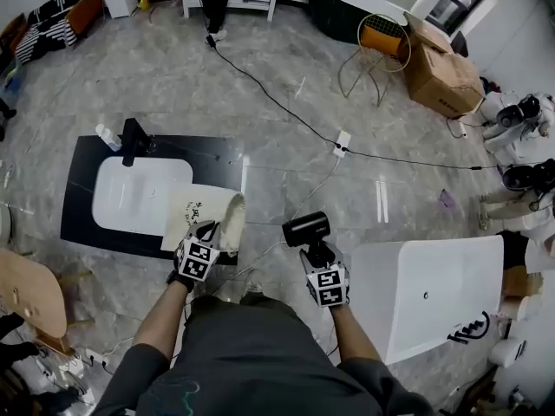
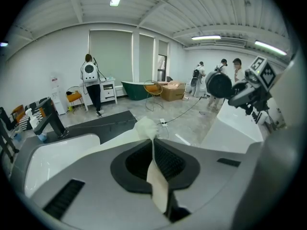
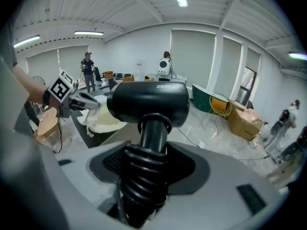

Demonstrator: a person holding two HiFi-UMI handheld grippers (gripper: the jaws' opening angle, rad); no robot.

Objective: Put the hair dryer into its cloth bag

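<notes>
The cream cloth bag (image 1: 198,211) lies on the black counter, its right edge lifted. My left gripper (image 1: 215,235) is shut on that edge; in the left gripper view a strip of the cloth bag (image 2: 154,176) is pinched between the closed jaws of the left gripper (image 2: 156,162). The black hair dryer (image 1: 305,230) hangs in the air just right of the bag. My right gripper (image 1: 316,251) is shut on its handle. In the right gripper view the hair dryer (image 3: 148,102) fills the middle, its ribbed handle end between the jaws of the right gripper (image 3: 146,171), with the cloth bag (image 3: 108,120) beyond it at left.
A white sink (image 1: 130,193) with a black faucet (image 1: 133,139) is set in the black counter (image 1: 217,156). A white tub (image 1: 434,293) stands at the right. A cable and power strip (image 1: 341,143) cross the floor. A wooden stool (image 1: 30,293) stands at left.
</notes>
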